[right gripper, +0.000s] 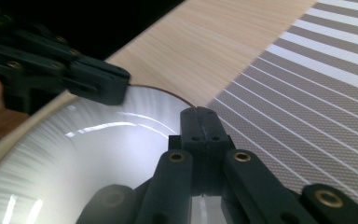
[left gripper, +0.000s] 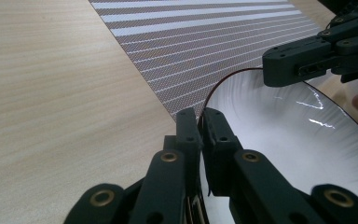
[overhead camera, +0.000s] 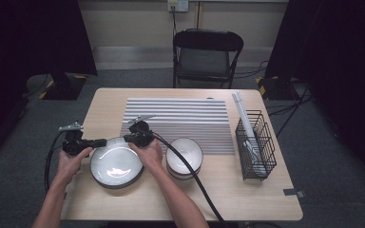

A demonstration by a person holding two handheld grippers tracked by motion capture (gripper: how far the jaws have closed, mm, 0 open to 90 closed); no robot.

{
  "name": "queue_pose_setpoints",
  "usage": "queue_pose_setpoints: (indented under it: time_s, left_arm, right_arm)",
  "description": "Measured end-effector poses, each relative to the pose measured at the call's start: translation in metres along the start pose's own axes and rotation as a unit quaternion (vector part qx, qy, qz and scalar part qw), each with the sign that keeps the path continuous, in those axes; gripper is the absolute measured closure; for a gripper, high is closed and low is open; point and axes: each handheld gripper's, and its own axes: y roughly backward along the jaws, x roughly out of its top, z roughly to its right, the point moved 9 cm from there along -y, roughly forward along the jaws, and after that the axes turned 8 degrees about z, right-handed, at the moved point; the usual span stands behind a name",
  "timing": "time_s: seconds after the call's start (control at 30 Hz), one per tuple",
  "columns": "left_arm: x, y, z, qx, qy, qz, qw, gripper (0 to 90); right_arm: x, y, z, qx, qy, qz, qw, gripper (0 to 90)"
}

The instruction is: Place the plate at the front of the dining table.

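Wide white ribbed plate with dark rim (overhead camera: 117, 166) is sitting on the light wooden tabletop (overhead camera: 247, 192), its far edge beside the grey striped placemat (overhead camera: 180, 118). Left gripper (overhead camera: 103, 141) is pinching its left rim; right gripper (overhead camera: 127, 139) is pinching the far rim.
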Motion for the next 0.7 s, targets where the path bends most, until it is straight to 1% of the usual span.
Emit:
queue_pose_setpoints:
  time_s: [0.03,0.07,0.13,0.2,0.23,0.27,0.3,0.37,0.4,0.43,0.47,0.5,0.53,0.63,0.7]
  left_arm:
    - [0.0,0.001,0.0,0.002,-0.004,-0.001,1.0,86.4]
    - [0.0,0.001,0.001,0.003,-0.006,-0.001,1.0,86.4]
    - [0.0,0.001,0.0,0.001,-0.004,0.0,1.0,86.4]
    - [0.0,0.001,0.0,-0.003,0.0,0.001,1.0,86.6]
    - [0.0,0.001,0.0,-0.001,-0.004,0.0,1.0,86.6]
    - [0.0,0.001,0.0,0.0,-0.004,0.0,1.0,86.5]
    - [0.0,0.001,0.0,0.0,-0.003,0.0,1.0,86.5]
    - [0.0,0.001,0.0,0.001,-0.002,0.001,1.0,86.5]
    - [0.0,0.001,0.0,0.001,-0.001,0.002,1.0,86.6]
    - [0.0,0.001,0.0,0.0,0.0,0.002,1.0,86.6]
    - [0.0,0.001,0.0,-0.003,0.003,0.003,1.0,86.6]
    - [0.0,0.002,0.0,-0.001,0.003,0.004,1.0,86.7]
    - [0.0,0.002,0.0,-0.001,0.004,0.004,1.0,86.7]
    - [0.0,0.002,-0.001,-0.001,0.006,0.004,1.0,86.7]
    - [0.0,0.002,0.0,-0.002,0.006,0.007,1.0,86.7]
  right_arm:
    - [0.001,0.0,0.001,-0.006,0.007,0.006,0.9999,84.9]
    - [0.001,0.0,0.002,-0.011,0.011,0.008,0.9998,81.7]
    - [0.001,0.004,0.007,-0.015,-0.001,0.009,0.9998,82.2]
    - [0.002,0.008,0.013,-0.025,-0.006,0.011,0.9996,78.6]
    - [0.0,0.01,0.015,-0.024,-0.009,0.007,0.9997,80.5]
    - [-0.003,0.01,0.017,-0.033,-0.009,-0.001,0.9994,80.7]
    - [-0.004,0.011,0.019,-0.036,-0.012,-0.002,0.9993,81.3]
    - [-0.007,0.011,0.019,-0.03,-0.016,-0.005,0.9994,83.5]
    - [-0.008,0.01,0.018,-0.03,-0.015,-0.007,0.9994,84.6]
    - [-0.009,0.01,0.018,-0.033,-0.017,-0.011,0.9993,83.8]
    - [-0.01,0.009,0.018,-0.032,-0.018,-0.014,0.9993,82.7]
    - [-0.013,0.007,0.018,-0.028,-0.024,-0.019,0.9992,81.9]
    - [-0.014,0.007,0.018,-0.027,-0.022,-0.017,0.9993,81.8]
    - [-0.019,0.005,0.017,-0.024,-0.028,-0.016,0.9992,80.4]
    - [-0.019,0.005,0.017,-0.025,-0.026,-0.014,0.9993,80.6]
